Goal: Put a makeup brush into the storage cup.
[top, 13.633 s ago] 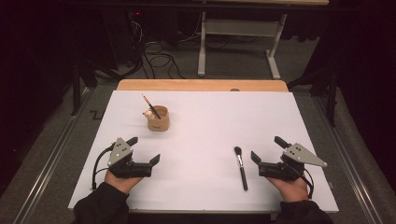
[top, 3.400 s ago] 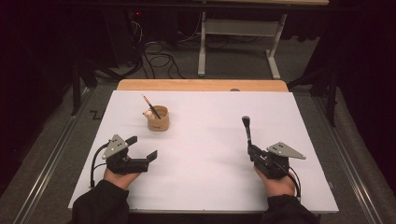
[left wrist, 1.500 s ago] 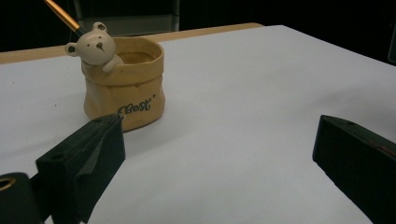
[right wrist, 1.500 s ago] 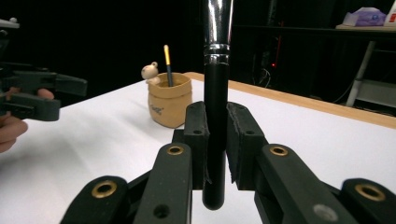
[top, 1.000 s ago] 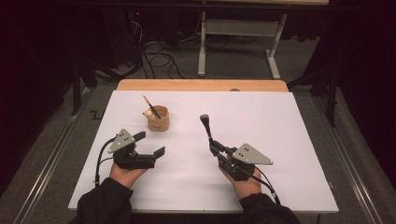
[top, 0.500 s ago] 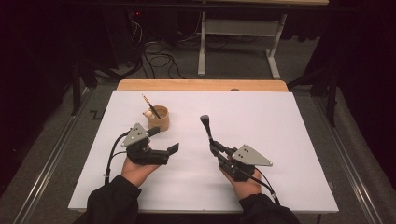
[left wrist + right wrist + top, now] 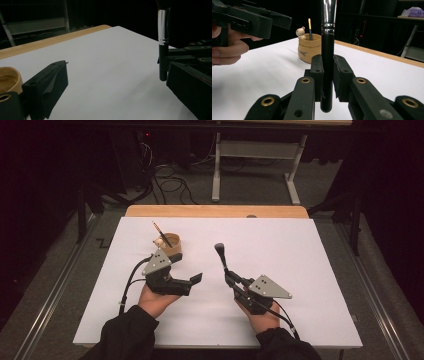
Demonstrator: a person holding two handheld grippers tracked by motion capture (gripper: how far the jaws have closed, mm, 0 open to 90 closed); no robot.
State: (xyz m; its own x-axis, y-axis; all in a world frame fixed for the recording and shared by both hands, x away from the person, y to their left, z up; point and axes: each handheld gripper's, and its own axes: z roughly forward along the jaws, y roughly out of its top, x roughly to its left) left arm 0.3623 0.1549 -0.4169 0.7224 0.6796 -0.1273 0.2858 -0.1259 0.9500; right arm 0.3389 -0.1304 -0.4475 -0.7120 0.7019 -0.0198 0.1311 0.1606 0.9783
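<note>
A black makeup brush (image 7: 222, 257) with a silver ferrule stands upright, head up, over the middle of the white table (image 7: 300, 250). My right gripper (image 7: 231, 278) is shut on its handle (image 7: 327, 62). My left gripper (image 7: 194, 280) hangs open and holds nothing. It points right, towards the brush, a short way to its left. In the left gripper view the brush (image 7: 162, 40) rises just past the right jaw, outside the gap between the jaws. Behind the left gripper stands a tan bear-shaped cup (image 7: 169, 243) with a pencil (image 7: 161, 232) in it.
The cup (image 7: 309, 48) stands beyond the brush in the right gripper view, with the left gripper (image 7: 249, 20) and its hand at the upper left. A wooden strip (image 7: 215, 211) edges the table's far side. Cables and a white desk frame (image 7: 255, 155) lie on the floor beyond.
My right gripper picked the brush up off the table and carried it left to the middle. In the last second my left gripper moved right and forward, closer to the brush.
</note>
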